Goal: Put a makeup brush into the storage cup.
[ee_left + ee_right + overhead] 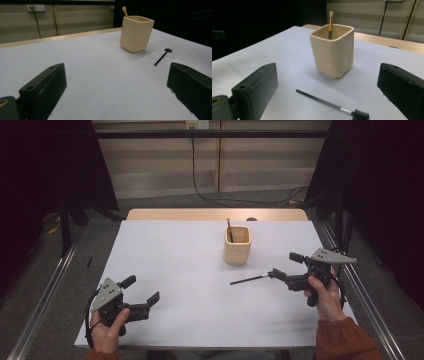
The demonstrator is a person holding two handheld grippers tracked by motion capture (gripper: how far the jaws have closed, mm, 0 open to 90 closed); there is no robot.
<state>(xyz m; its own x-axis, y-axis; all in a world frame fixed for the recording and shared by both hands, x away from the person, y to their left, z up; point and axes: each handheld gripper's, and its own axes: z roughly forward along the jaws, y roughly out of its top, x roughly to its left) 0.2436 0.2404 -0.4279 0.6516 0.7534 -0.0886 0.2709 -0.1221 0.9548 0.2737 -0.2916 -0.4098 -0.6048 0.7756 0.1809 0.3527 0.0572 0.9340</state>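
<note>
Black brush [329, 103] lies between spread jaws, before cream cup [332, 51]

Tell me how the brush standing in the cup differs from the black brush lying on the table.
The brush in the cup stands nearly upright, leaning on the rim of the cream cup; the black brush lies flat on the white table, outside the cup. The first has an orange-gold handle and a small pale rounded tip; the second is black, with a comb-like head. The second lies between the open fingers of the right gripper. Both are thin cosmetic-type brushes.

Black claws [141, 292] [283, 266] topped by grey triangular plates; black cables; rust-orange sleeves [346, 340].
</note>
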